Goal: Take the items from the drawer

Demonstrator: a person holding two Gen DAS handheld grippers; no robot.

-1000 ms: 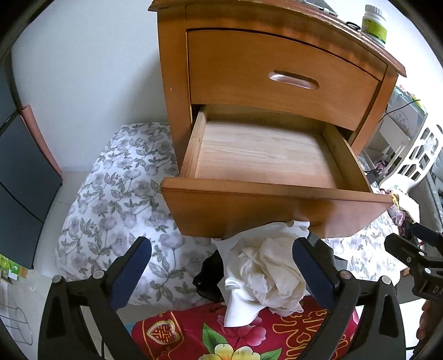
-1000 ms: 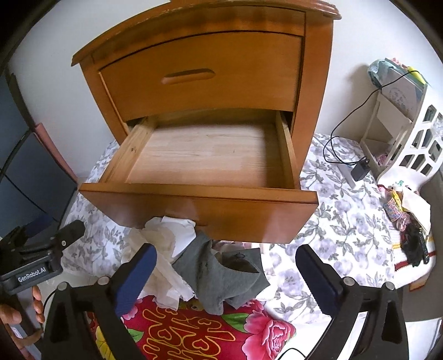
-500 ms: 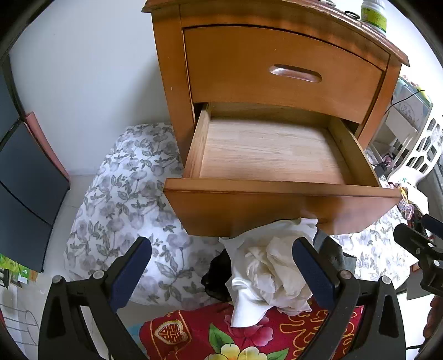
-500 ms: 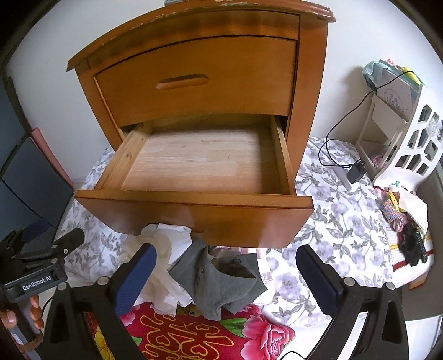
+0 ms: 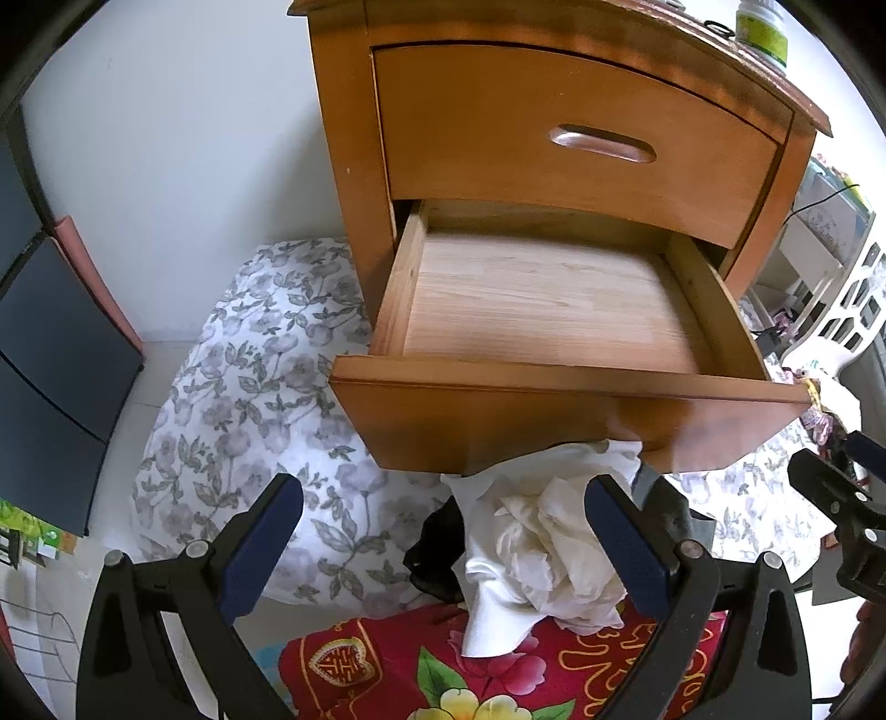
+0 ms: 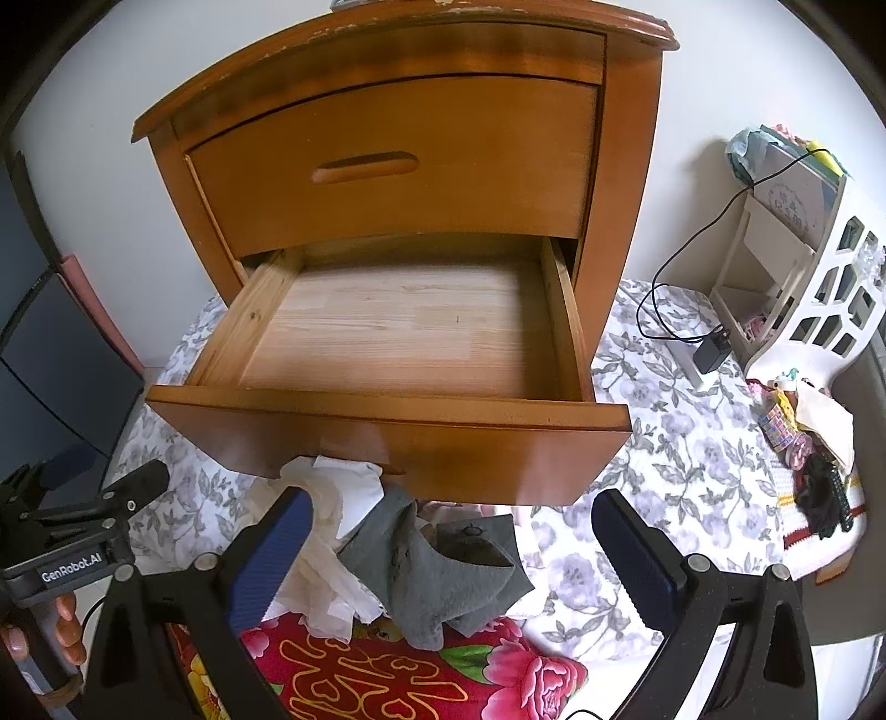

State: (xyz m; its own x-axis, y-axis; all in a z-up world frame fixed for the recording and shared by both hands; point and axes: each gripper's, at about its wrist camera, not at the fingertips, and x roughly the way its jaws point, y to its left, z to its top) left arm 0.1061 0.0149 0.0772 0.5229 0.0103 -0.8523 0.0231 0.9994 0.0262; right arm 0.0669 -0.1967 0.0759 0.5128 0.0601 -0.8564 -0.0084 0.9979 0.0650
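Lower drawer (image 5: 548,310) of the orange-brown wooden nightstand (image 6: 398,166): pulled fully out, pale plank floor bare, nothing in it in either view. Judged emptied; the items appear to be already out.

Directly below the drawer's curved front panel, a heap: crumpled white cloth (image 5: 542,531), thin and creased like tissue or light cotton; a grey knit garment (image 6: 443,565), soft and slumped, possibly socks; a bit of black fabric (image 5: 437,548) showing at the heap's left edge in the left wrist view. The heap rests partly on a red quilt with gold and floral print (image 6: 387,681), partly on the grey-flowered white bedding (image 5: 243,399) that spreads around the nightstand's base. Placement suggests a drop straight down from the drawer lip, the shortest route.

Left claw (image 5: 443,554): jaws spread wide, blue pads clear of everything, nothing held; the white cloth lies beyond and between them. Right claw (image 6: 451,559): likewise wide open and empty, framing the grey garment without touching it. Both point at the drawer from just in front.

Upper drawer (image 6: 387,166) closed, recessed oval pull. Green-labelled white bottle (image 5: 761,25) on top. White openwork plastic rack (image 6: 819,277) and black charger with cord (image 6: 711,351) to the right.
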